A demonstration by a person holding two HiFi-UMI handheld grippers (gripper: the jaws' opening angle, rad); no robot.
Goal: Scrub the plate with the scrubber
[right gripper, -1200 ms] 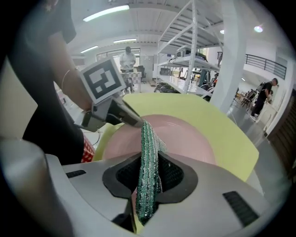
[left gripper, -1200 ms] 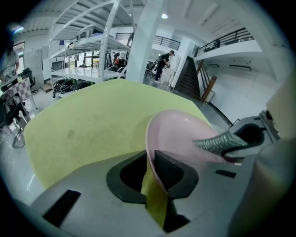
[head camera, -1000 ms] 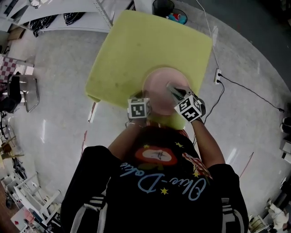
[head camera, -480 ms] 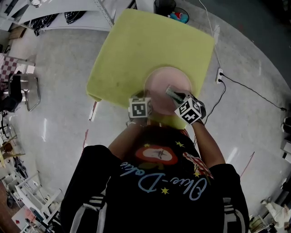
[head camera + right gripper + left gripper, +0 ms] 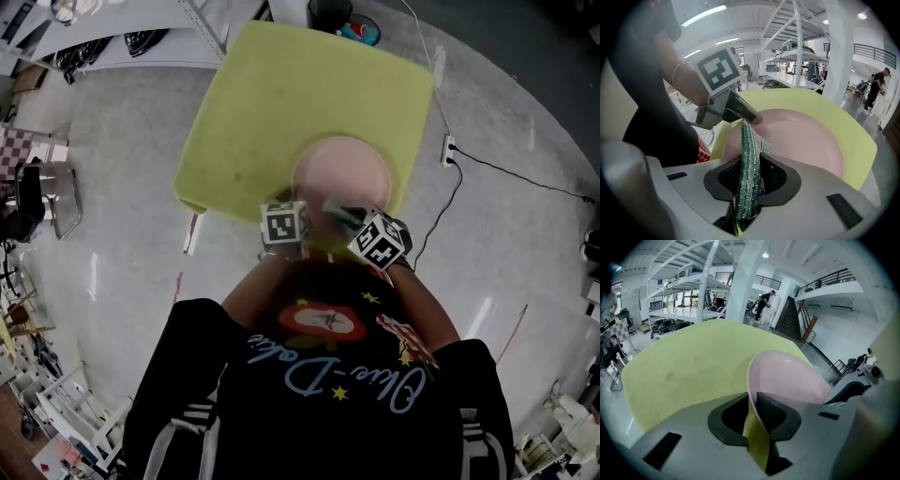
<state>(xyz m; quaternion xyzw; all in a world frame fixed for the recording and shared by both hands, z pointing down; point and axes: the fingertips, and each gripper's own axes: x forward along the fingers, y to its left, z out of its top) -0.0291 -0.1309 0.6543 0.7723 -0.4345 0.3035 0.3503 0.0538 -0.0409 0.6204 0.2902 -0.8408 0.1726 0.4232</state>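
A pink plate (image 5: 339, 173) lies on the yellow-green table (image 5: 281, 103), near its front edge. My left gripper (image 5: 298, 211) is shut on the plate's near rim (image 5: 751, 380), one jaw on each side of it. My right gripper (image 5: 339, 214) is shut on a green scrubber (image 5: 749, 173), whose free end (image 5: 753, 140) rests on the plate's inner face (image 5: 797, 138) close to the left gripper (image 5: 736, 110). In the head view the scrubber (image 5: 336, 212) lies over the plate's near part.
The table's front edge is right under both grippers. A power strip (image 5: 448, 150) and black cable (image 5: 525, 178) lie on the floor to the right. Shelving (image 5: 131, 28) stands at the back left, a dark bin (image 5: 330, 13) behind the table, a chair (image 5: 52, 192) at the left.
My right gripper has slid the scrubber leftward and nearer across the plate, toward the left gripper. The left gripper has kept its hold on the rim.
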